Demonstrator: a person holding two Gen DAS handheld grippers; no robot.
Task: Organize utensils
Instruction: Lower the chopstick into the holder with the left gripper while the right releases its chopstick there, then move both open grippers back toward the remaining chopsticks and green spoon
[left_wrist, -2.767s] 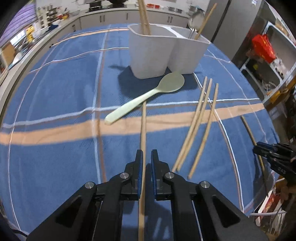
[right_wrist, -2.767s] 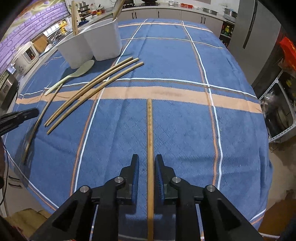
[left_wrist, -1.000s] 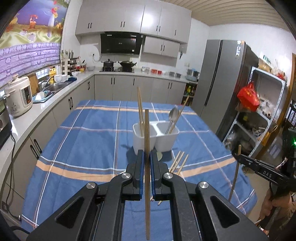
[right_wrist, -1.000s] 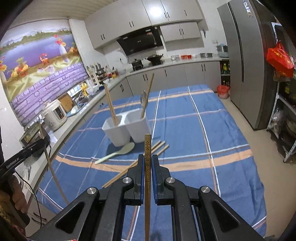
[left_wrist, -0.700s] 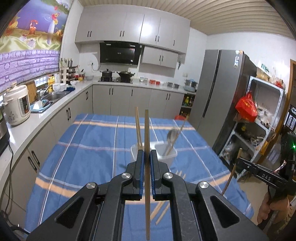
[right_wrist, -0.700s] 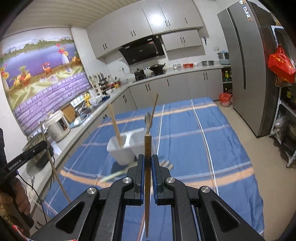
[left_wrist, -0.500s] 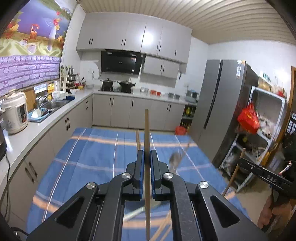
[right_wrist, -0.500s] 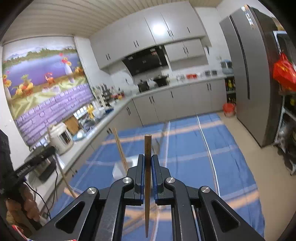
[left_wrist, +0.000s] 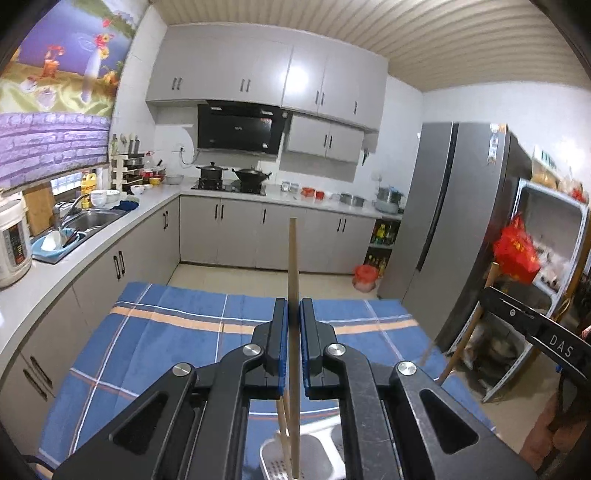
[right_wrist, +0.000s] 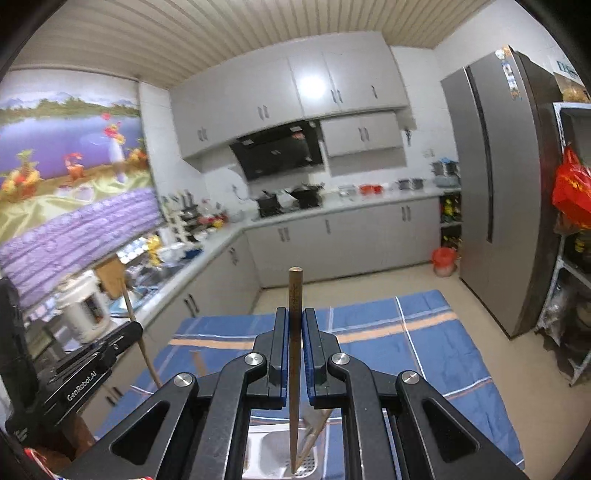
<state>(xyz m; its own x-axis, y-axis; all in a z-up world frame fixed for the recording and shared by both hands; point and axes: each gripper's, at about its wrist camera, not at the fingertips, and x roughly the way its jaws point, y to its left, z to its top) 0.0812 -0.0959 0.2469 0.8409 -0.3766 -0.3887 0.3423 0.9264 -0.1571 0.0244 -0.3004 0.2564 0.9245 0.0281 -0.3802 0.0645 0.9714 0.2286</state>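
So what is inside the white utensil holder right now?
In the left wrist view, one chopstick already stands in the white utensil holder. In the right wrist view, utensil handles lean in a compartment. The black tool arms cover most of the holder, so the rest is hidden.

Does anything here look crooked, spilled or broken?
Nothing stands out. Each gripper holds one chopstick upright over the white holder: left gripper with a pale chopstick, right gripper with a darker chopstick. Nothing looks spilled.

Bright, even indoor light; a ceiling lamp glares off the glossy upper cabinets (left_wrist: 306, 79). Fisheye bending curves walls, with black vignetted corners. The right wrist view is motion-blurred, especially the mural (right_wrist: 70, 155)
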